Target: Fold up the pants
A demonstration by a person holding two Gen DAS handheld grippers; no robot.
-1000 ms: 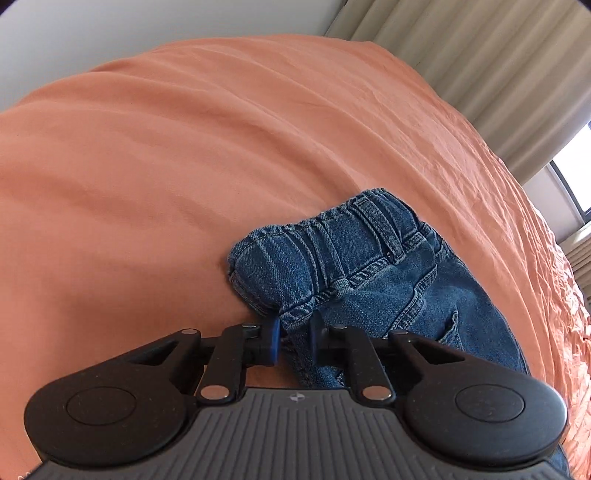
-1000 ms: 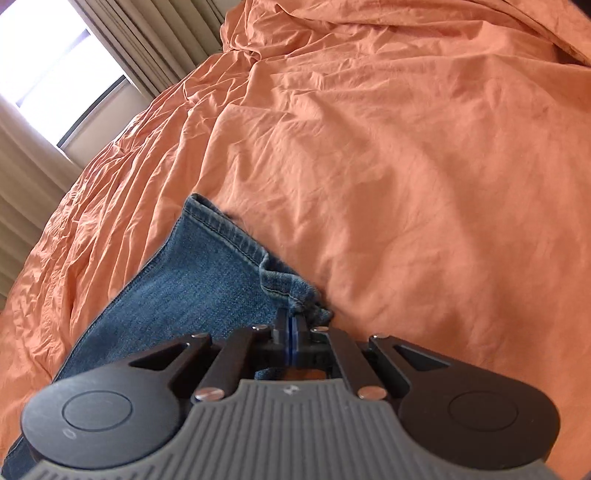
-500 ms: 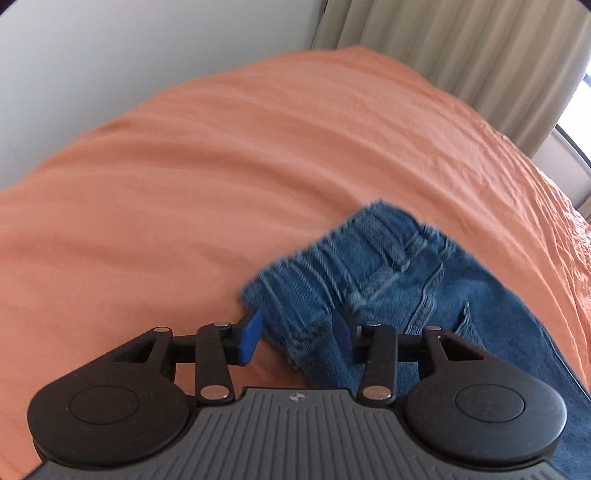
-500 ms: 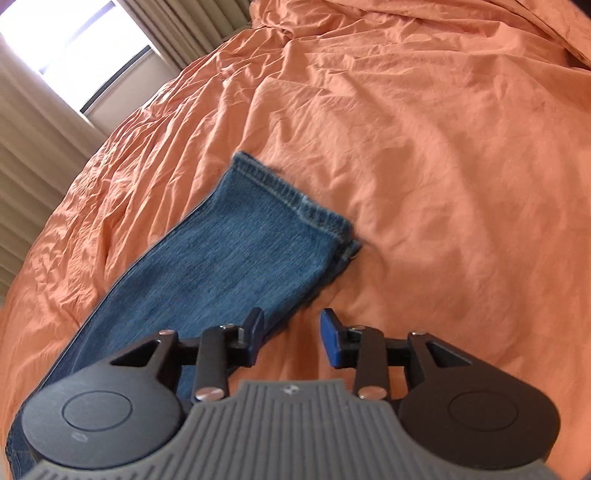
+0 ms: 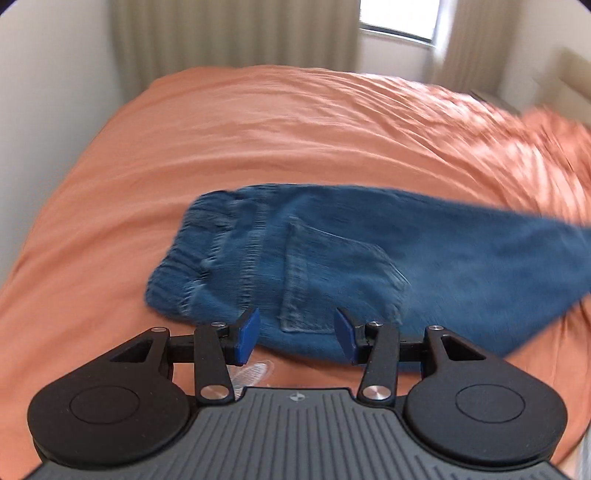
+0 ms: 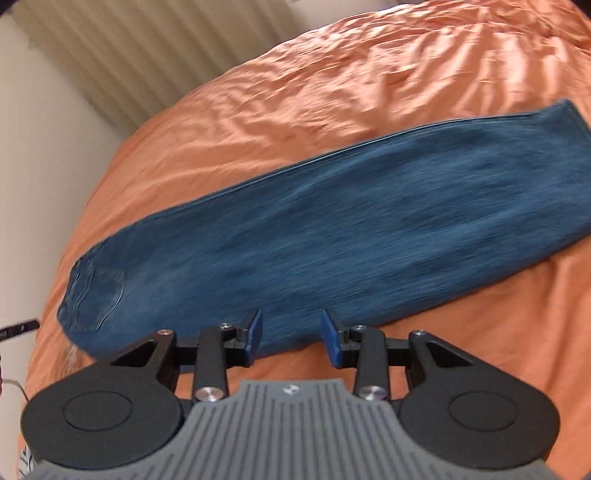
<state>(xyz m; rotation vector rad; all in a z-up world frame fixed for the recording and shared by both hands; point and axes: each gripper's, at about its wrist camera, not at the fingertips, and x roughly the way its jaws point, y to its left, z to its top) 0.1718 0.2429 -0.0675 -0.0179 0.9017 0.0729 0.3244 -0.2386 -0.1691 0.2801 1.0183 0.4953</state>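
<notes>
Blue denim pants (image 5: 332, 258) lie flat on the orange bedspread (image 5: 258, 147), folded lengthwise with the legs stacked. In the left wrist view the waistband is at the left and a back pocket faces up. My left gripper (image 5: 295, 334) is open and empty, just above the near edge by the pocket. In the right wrist view the pants (image 6: 351, 221) stretch from the waist at the left to the hem at the upper right. My right gripper (image 6: 291, 339) is open and empty over the near edge of the leg.
The orange bedspread (image 6: 369, 74) is wrinkled around the pants. Beige curtains (image 5: 236, 33) and a window (image 5: 399, 18) stand behind the bed. A white wall (image 5: 48, 92) runs along the left side.
Both grippers have let go of the pants, opened and pulled back and up. The pants now lie flat and stretched out. Both views are blurred by motion.
</notes>
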